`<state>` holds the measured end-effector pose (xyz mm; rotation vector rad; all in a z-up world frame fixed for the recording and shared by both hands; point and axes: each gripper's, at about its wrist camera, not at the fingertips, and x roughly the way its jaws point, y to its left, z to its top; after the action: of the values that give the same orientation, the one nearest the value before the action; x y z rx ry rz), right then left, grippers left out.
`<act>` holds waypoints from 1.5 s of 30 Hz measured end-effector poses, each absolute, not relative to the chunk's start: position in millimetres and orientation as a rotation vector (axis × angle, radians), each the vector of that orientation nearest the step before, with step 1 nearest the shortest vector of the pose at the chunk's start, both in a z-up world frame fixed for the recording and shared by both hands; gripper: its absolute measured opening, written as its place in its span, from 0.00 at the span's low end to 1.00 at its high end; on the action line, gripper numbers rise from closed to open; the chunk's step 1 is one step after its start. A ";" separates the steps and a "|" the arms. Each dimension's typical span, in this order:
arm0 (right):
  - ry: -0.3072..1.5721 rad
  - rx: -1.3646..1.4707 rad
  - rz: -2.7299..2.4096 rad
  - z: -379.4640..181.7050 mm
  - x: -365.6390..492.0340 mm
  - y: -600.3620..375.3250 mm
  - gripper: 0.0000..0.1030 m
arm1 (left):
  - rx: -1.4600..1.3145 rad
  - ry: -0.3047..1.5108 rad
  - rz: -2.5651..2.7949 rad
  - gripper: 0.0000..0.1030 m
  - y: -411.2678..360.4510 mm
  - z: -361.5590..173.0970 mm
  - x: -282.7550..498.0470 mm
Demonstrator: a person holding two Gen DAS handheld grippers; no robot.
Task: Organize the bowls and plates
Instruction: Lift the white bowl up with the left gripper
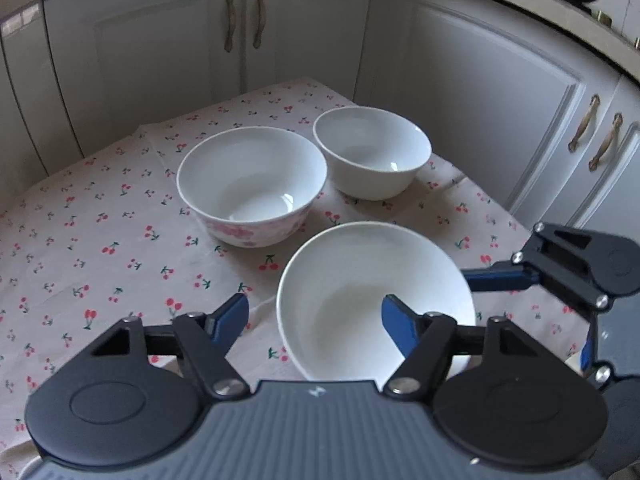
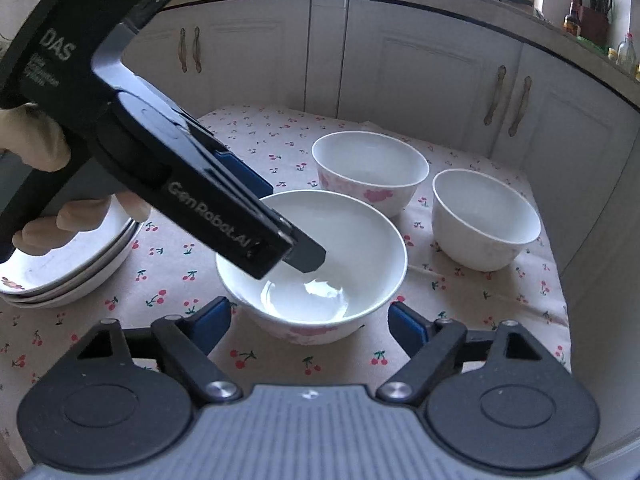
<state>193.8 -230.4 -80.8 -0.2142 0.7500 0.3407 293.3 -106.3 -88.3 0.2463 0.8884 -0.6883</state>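
Note:
Three white bowls stand on the cherry-print cloth. The near bowl has pink flowers on its outside. My left gripper is open, straddling that bowl's near-left rim, one finger inside it; it also shows in the right wrist view reaching into the bowl. My right gripper is open and empty, just in front of the same bowl; it shows in the left wrist view at the right. A pink-flowered bowl and a plain bowl stand behind.
A stack of white plates sits at the left on the cloth, under the hand holding the left gripper. White cabinet doors close in behind and to the right of the table.

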 end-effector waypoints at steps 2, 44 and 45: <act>0.745 -0.220 0.339 -82.0 195.3 -230.2 0.83 | 0.224 0.896 -0.699 0.64 -107.6 -88.4 295.8; 0.817 -0.242 0.470 -62.4 109.9 -206.3 0.82 | 0.217 0.925 -0.701 0.63 -79.3 -71.7 187.6; 0.818 -0.242 0.472 -62.5 109.5 -206.0 0.82 | 0.218 0.927 -0.699 0.63 -78.8 -73.1 187.0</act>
<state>109.5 -206.0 -62.5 -0.2422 0.8176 0.4723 187.0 -78.8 -73.1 0.2179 0.9266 -0.6993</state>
